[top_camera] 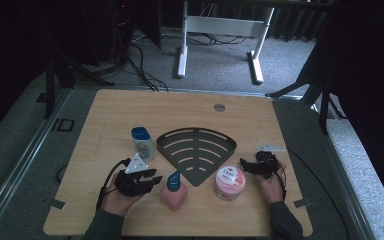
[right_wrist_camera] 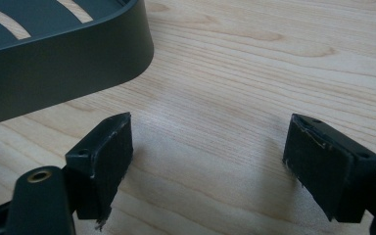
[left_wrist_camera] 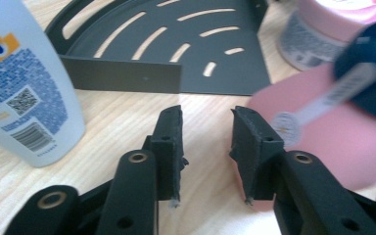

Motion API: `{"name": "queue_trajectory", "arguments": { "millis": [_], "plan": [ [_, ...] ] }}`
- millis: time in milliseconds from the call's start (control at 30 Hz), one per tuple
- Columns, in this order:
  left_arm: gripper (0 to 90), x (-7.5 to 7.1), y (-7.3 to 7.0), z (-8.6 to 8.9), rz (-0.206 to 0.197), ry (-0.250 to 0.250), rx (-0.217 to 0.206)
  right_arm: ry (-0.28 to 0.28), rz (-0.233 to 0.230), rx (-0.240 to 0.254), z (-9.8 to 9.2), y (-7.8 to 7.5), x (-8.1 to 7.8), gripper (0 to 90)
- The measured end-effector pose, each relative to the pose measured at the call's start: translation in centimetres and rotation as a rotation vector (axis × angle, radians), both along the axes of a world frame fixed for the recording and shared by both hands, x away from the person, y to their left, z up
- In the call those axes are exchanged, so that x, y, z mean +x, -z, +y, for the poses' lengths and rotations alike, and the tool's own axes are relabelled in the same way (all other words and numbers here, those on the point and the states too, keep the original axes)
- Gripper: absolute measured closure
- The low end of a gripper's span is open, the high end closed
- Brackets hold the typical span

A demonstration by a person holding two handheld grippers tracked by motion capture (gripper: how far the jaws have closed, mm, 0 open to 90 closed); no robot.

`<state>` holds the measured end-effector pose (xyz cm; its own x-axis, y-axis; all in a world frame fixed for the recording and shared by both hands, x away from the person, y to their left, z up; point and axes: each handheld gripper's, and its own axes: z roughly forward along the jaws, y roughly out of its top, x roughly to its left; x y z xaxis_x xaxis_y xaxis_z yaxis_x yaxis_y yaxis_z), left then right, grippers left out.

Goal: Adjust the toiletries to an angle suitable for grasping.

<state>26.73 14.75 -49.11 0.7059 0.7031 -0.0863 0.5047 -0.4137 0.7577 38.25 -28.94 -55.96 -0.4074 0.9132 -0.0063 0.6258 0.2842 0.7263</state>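
Note:
A dark fan-shaped slotted rack lies at the table's middle. Left of it stands a white bottle with a blue cap. A pink bottle with a blue cap stands near the front, and a pink jar with a white lid to its right. My left gripper sits just left of the pink bottle, pointing at it. In the left gripper view its jaws stand apart over bare wood, the pink bottle close on the right. My right gripper is open beside the jar, wide apart with nothing between.
The rack's wall curves just ahead-left of the right gripper. The white bottle stands close on the left of the left gripper, the jar beyond the pink bottle. A small grey plate lies at the right. A round hole sits near the far edge.

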Motion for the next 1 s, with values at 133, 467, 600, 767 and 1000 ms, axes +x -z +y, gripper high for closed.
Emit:
{"name": "queue_trajectory", "arguments": {
  "millis": [133, 467, 600, 767, 1000],
  "plan": [
    [61.3, -0.9, -0.7, 0.0, 0.005, 0.014, -0.016, 0.0, 0.0, 0.001, 0.0, 0.0, 0.0, 18.3],
    [52.6, -2.0, -1.8, -0.8, 0.05, 0.098, -0.022, 0.001, 0.0, 0.001, 0.0, 0.0, 0.0, 18.3],
    [50.7, -2.3, -2.1, -1.2, 0.045, 0.11, 0.005, 0.001, 0.0, 0.001, 0.0, 0.0, 0.0, 18.3],
    [48.7, -2.5, -2.1, -1.4, 0.049, 0.125, 0.007, 0.001, 0.0, 0.002, 0.0, 0.0, 0.0, 18.3],
    [54.1, -3.0, -2.4, -2.6, 0.051, 0.165, 0.016, 0.001, 0.0, 0.002, 0.0, 0.0, 0.0, 18.3]
  ]
}}
